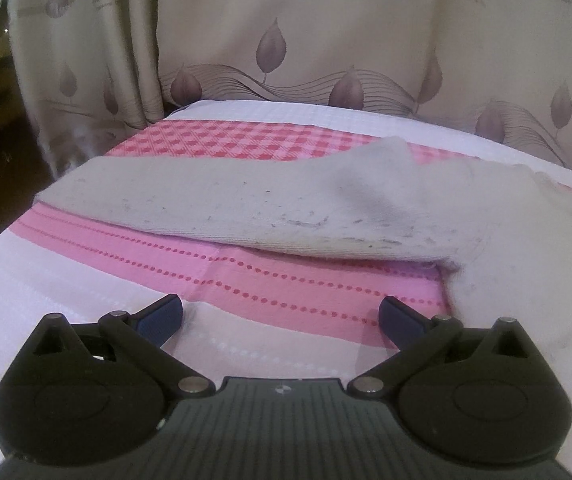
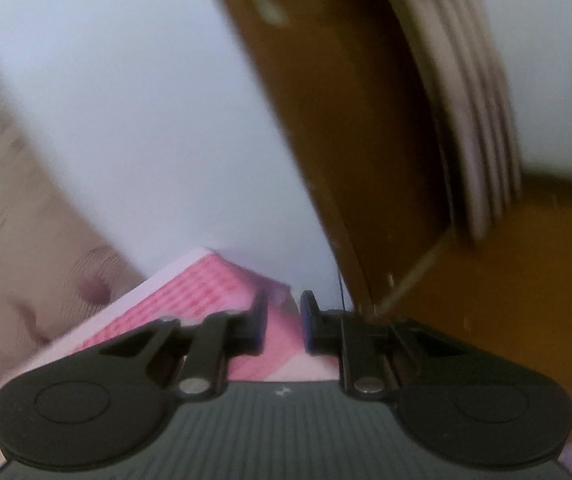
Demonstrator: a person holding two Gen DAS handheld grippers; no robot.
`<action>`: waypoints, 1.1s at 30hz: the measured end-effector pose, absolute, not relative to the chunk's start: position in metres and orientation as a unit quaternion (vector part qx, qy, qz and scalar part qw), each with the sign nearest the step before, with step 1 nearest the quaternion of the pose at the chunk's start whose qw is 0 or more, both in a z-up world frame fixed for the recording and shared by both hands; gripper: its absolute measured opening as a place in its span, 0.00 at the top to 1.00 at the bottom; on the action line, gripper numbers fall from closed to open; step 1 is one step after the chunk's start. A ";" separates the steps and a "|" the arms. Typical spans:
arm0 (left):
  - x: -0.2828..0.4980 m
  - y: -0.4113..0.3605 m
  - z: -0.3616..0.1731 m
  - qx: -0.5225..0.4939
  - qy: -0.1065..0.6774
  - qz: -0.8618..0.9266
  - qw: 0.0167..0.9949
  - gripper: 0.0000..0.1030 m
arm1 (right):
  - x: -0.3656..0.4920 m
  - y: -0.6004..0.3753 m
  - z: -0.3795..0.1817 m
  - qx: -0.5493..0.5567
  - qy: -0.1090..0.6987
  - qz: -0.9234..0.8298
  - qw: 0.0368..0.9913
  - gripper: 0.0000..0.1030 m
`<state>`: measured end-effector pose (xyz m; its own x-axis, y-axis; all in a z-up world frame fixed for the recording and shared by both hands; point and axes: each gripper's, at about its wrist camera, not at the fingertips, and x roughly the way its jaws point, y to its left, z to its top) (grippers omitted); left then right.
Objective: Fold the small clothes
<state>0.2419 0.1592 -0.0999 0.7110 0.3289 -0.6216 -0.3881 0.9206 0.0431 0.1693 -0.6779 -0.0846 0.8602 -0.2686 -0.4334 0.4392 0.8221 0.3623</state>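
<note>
One small garment, a pale grey cloth, is lying across the pink-and-white checked cover on the surface, running from about nine o'clock to three o'clock in the left wrist view, with a beige leaf-print curtain hanging behind it at twelve o'clock. Its near edge is lifting slightly off the cover around five o'clock of its own middle, and its right end is bunching into a hump and spilling toward the frame's edge.

The left tool is hovering at six o'clock, just short of the cloth, its jaws spread wide with nothing between them. The right tool is showing in a badly blurred view; its jaws are standing nearly together with a narrow gap, and I am seeing nothing gripped there, only the cover's corner beyond and a brown wooden panel at one o'clock.

Judging by its drape, the cloth is looking light, limp and non-slippery, so it will be sagging wherever unsupported. The raised near edge or a corner is looking like the best place to pinch it.
</note>
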 end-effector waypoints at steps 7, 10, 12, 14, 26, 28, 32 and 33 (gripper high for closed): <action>0.242 0.159 -0.100 -0.044 0.329 0.201 0.922 0.00 | 0.213 -0.566 -0.104 -0.003 0.233 -0.057 0.971 0.11; 0.243 0.159 -0.100 -0.043 0.329 0.204 0.921 0.00 | 0.238 -0.542 -0.122 -0.045 0.266 -0.039 0.962 0.11; 0.243 0.159 -0.100 -0.044 0.329 0.205 0.921 0.00 | 0.250 -0.528 -0.131 -0.080 0.280 -0.042 0.956 0.11; 0.243 0.159 -0.101 -0.044 0.330 0.208 0.920 0.00 | 0.272 -0.522 -0.138 -0.105 0.304 -0.029 0.946 0.16; 0.243 0.158 -0.101 -0.040 0.329 0.218 0.918 0.00 | 0.274 -0.693 -0.110 0.226 0.219 -0.210 0.926 0.87; 0.243 0.157 -0.100 -0.037 0.329 0.222 0.917 0.00 | 0.273 -0.720 -0.111 0.280 0.202 -0.216 0.913 0.87; 0.243 0.154 -0.099 -0.023 0.326 0.229 0.917 0.00 | 0.240 -0.746 -0.116 0.364 0.115 -0.232 0.895 0.77; 0.243 0.153 -0.099 -0.020 0.326 0.231 0.917 0.00 | 0.231 -0.745 -0.116 0.374 0.106 -0.218 0.895 0.77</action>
<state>0.2428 0.1526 -0.0992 0.6817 0.4098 -0.6062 -0.4356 0.8929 0.1138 0.2307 -0.7450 -0.1163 0.8827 -0.3110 -0.3522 0.4692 0.6257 0.6233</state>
